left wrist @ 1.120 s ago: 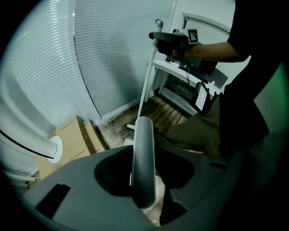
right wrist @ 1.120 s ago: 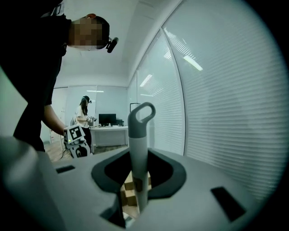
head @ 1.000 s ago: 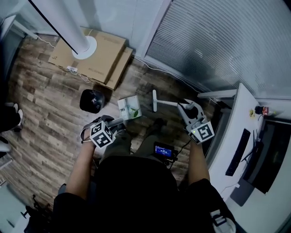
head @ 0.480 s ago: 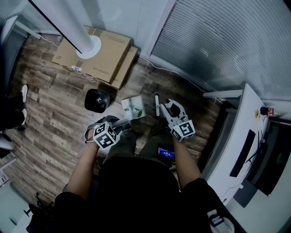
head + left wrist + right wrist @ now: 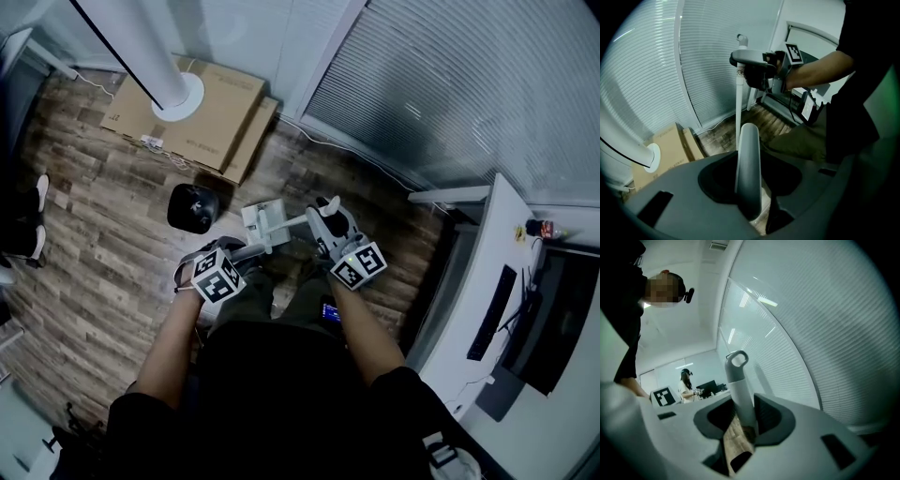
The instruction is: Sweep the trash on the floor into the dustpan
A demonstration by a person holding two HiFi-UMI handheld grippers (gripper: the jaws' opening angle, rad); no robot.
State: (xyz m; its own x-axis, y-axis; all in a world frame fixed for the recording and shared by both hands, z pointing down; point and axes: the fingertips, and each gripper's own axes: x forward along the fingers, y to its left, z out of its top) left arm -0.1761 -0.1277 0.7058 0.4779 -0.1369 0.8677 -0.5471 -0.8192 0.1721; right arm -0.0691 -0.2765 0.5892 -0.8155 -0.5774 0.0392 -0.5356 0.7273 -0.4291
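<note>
Dustpan (image 5: 258,214), boxy pale plastic

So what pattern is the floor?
The floor is brown wood planks; best in the head view.

You are looking down at two grippers (image 5: 247,253) (image 5: 327,221), one broom (image 5: 291,221), one dustpan (image 5: 255,216), two boxes (image 5: 187,122) (image 5: 253,141), one black round thing (image 5: 192,208), one pole (image 5: 131,47), one desk (image 5: 478,281), one keyboard (image 5: 494,311), one monitor (image 5: 553,319) and one bottle (image 5: 542,228).

Left gripper (image 5: 240,255) and right gripper (image 5: 327,221) sit close together, fingers clamped.
</note>
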